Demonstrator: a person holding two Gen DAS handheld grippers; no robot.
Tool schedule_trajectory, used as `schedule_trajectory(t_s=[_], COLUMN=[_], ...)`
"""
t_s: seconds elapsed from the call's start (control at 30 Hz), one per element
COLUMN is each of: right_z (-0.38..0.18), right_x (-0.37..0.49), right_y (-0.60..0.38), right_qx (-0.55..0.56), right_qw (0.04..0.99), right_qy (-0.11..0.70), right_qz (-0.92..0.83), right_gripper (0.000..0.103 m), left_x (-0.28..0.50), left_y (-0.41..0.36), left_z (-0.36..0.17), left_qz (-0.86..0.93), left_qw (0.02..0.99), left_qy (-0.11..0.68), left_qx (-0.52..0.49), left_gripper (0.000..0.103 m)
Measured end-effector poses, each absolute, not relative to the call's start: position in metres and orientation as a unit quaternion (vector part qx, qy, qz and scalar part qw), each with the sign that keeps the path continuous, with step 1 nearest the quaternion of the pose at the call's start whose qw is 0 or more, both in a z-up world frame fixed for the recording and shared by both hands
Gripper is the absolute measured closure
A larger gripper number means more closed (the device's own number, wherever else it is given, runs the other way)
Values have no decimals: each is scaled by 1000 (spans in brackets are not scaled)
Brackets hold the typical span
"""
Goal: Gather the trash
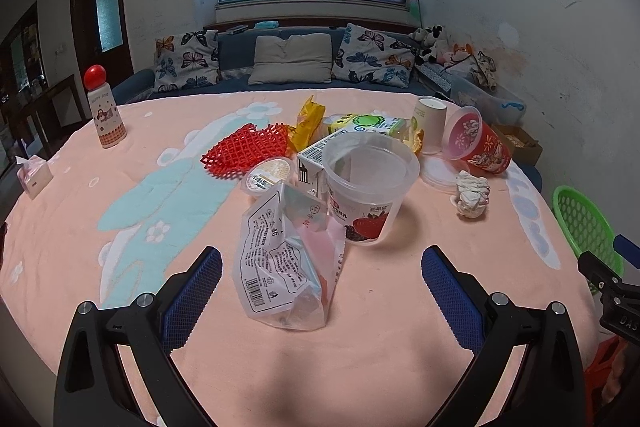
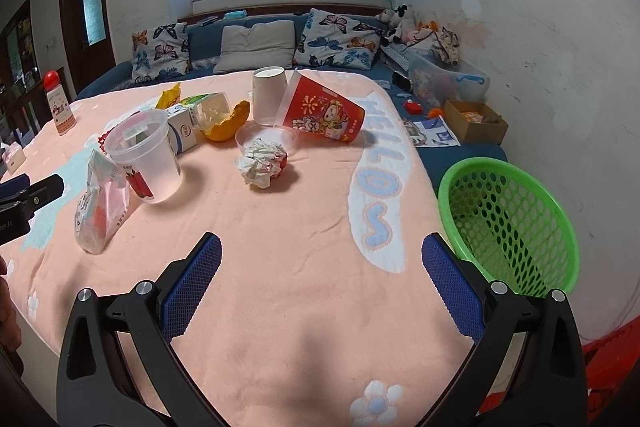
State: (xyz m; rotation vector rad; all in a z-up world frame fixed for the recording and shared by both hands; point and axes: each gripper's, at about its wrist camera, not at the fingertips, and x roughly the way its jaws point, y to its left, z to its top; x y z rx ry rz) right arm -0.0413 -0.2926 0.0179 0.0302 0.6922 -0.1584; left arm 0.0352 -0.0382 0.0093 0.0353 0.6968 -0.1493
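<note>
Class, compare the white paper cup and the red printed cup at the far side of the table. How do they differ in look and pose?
The white paper cup is plain, while the red printed cup carries cartoon figures and flowers. The white paper cup stands upside down, closed base on top; the red printed cup lies tipped on its side, mouth towards the white one. The red printed cup looks larger. Both sit close together on the pink tablecloth, and neither is held.
</note>
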Motion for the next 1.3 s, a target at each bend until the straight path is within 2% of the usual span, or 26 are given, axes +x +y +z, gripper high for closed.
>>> schedule_trajectory(t_s=[1.2,1.3], right_z=[26,25], right_x=[25,34], right_y=[-287,-291], right_qx=[-7,-1], right_qw=[934,931], right_qy=[358,365], right_qz=[-15,-9], right_gripper=[15,16], left_x=[74,78], left_y=[-20,-19], left_z=[15,14], left_qz=[-60,-65], left_qw=[937,936], left_qy=[343,346], left_qx=[15,14], left_gripper=[7,10])
